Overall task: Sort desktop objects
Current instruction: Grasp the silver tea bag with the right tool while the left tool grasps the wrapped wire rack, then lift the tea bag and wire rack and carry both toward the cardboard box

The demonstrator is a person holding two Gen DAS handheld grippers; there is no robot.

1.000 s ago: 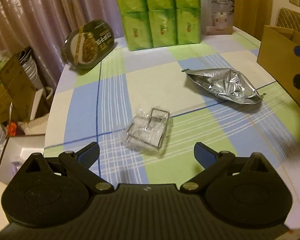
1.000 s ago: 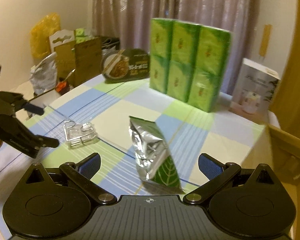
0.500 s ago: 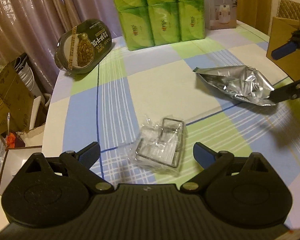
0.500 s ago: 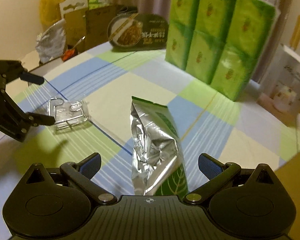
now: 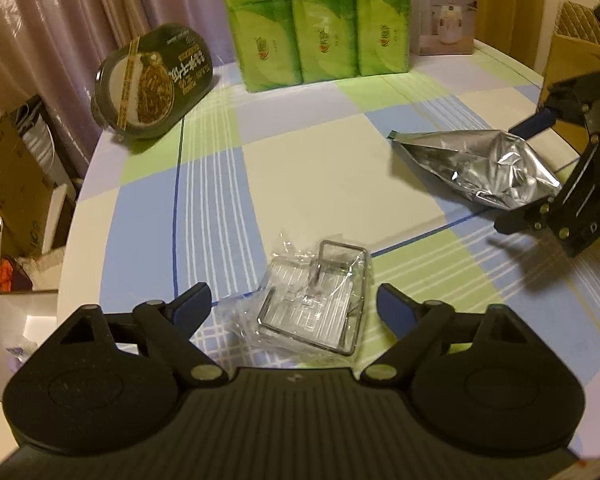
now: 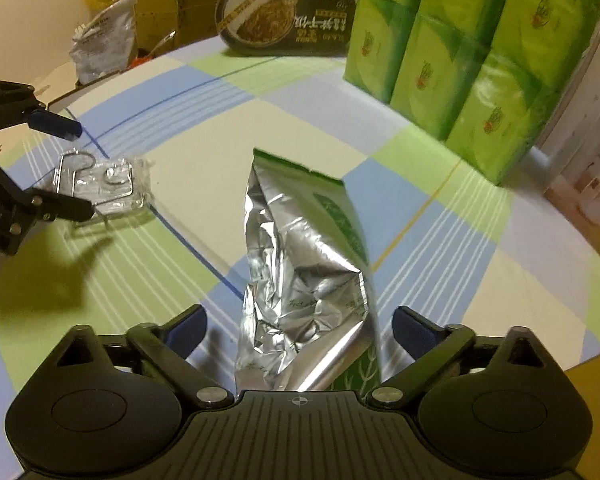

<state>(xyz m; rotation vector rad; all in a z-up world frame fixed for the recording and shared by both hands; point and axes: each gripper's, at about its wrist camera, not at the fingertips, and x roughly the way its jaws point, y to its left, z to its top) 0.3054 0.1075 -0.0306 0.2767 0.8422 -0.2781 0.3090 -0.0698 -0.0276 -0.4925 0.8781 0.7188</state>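
Observation:
A metal wire rack in clear plastic wrap [image 5: 314, 304] lies on the checked tablecloth, between the open fingers of my left gripper [image 5: 294, 306]. It also shows in the right wrist view [image 6: 100, 184]. A crumpled silver and green foil bag [image 6: 300, 280] lies between the open fingers of my right gripper [image 6: 300, 326]. In the left wrist view the bag [image 5: 476, 168] lies at the right with my right gripper [image 5: 540, 180] around its far end. Neither gripper is closed on anything.
A stack of green tissue packs [image 5: 320, 20] stands at the back of the table. A dark oval noodle bowl [image 5: 152, 80] leans at the back left. A white appliance box [image 5: 444, 8] and a cardboard box [image 5: 572, 80] are at the right. Cardboard boxes sit beyond the left table edge [image 5: 72, 220].
Both grippers moved forward and lower. The wire rack now lies between my left fingers and the foil bag between my right fingers.

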